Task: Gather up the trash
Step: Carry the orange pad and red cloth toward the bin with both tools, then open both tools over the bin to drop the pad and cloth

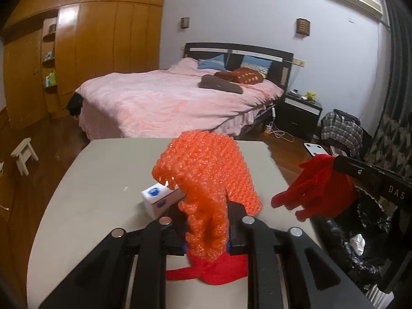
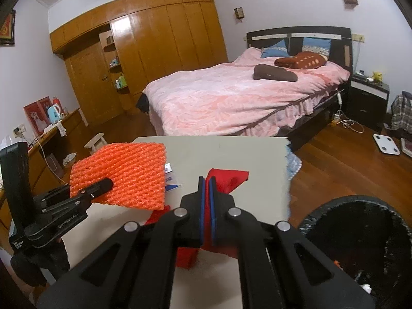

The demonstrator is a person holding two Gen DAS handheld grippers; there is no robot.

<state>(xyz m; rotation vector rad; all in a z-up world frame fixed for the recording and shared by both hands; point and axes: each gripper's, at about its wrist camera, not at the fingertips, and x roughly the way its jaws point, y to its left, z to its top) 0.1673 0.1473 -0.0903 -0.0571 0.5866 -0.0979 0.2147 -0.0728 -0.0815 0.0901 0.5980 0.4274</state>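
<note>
An orange foam net stands up from between the pads of my left gripper, which is shut on it above the pale table. In the right wrist view the same net hangs flat from the left gripper. My right gripper is shut on a red mesh piece that pokes out past its tips. From the left it shows as the right gripper carrying the red piece beside the bin. Another red scrap shows under the left gripper.
A black-bagged trash bin stands off the table's right edge, with white scraps inside. A small white and blue box lies on the table. Beyond are a pink bed, wooden wardrobes, a small stool and a floor scale.
</note>
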